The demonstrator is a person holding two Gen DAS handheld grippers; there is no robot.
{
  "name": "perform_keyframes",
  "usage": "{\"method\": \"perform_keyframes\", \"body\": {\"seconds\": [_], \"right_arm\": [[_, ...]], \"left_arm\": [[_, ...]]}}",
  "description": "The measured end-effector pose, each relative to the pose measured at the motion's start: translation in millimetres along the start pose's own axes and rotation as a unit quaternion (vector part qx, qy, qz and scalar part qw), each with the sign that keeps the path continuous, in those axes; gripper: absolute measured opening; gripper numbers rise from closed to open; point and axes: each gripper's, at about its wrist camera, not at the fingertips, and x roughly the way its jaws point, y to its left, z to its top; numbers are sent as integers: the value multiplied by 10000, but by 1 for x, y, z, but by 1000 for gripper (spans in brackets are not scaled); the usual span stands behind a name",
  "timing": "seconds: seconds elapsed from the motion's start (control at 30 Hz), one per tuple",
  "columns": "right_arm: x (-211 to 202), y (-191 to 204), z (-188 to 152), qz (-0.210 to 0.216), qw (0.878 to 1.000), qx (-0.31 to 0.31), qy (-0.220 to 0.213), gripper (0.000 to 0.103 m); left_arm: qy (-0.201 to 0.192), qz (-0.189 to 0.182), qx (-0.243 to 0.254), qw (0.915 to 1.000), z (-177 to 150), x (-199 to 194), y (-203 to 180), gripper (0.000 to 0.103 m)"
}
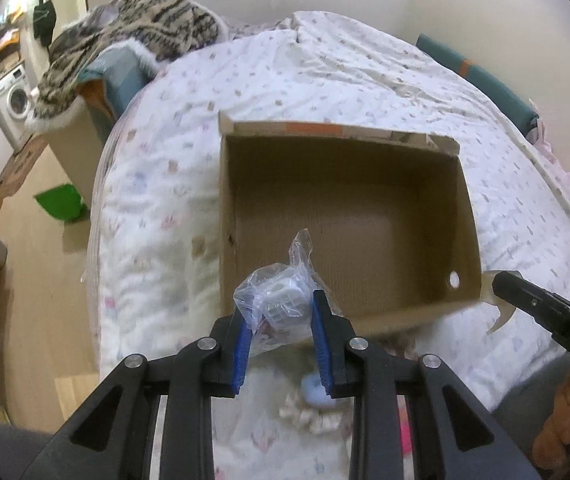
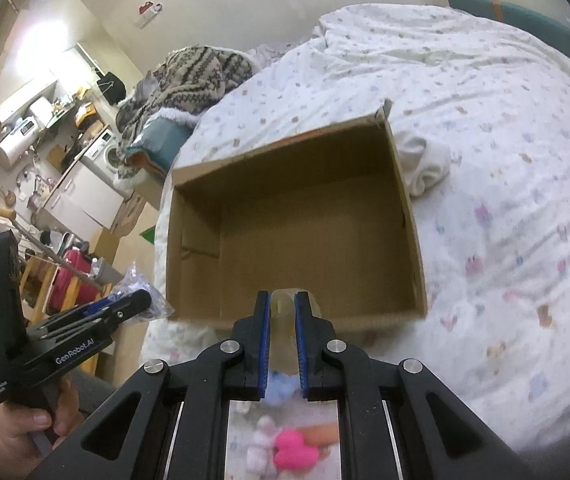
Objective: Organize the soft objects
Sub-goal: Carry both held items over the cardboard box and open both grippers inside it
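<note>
The left tongs point(image 1: 281, 316) pinch a crinkled clear plastic bag holding a white cube point(image 1: 281, 304) at the near rim of the open brown cardboard box point(image 1: 345, 216) on the quilted bed point(image 1: 157, 168); the right tongs point(image 2: 283, 312) clamp a translucent tape roll point(image 2: 283, 304) just short of that rim

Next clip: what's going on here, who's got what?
A person is working over a bed with a handheld gripper in each hand. The left gripper is clamped on a clear plastic bag holding a small white item, just short of the near edge of the open cardboard box. The right gripper is shut on a translucent flap at the box's near edge. The box looks empty. A pink plush lies below on the bed.
</note>
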Motion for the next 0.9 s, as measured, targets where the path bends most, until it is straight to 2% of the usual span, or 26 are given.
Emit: {"method": "perform_keyframes", "body": {"seconds": [0.27, 0.4, 0.6, 0.73, 0.9], "right_arm": [[34, -16, 20, -168, 9997, 150, -21, 13], [50, -20, 15, -241, 9995, 185, 41, 13], [71, -26, 6, -385, 9985, 212, 333, 13], [78, -25, 2, -482, 9978, 132, 437, 13], [79, -24, 0, -519, 9976, 121, 451, 14]], "left_arm": [[-139, 135, 238, 9995, 22, 37, -13, 25], [53, 15, 39, 10000, 18, 56, -7, 25], [85, 129, 72, 9999, 9, 77, -4, 25], [128, 50, -73, 9999, 6, 81, 1, 25], [95, 108, 64, 9999, 4, 81, -4, 26]]}}
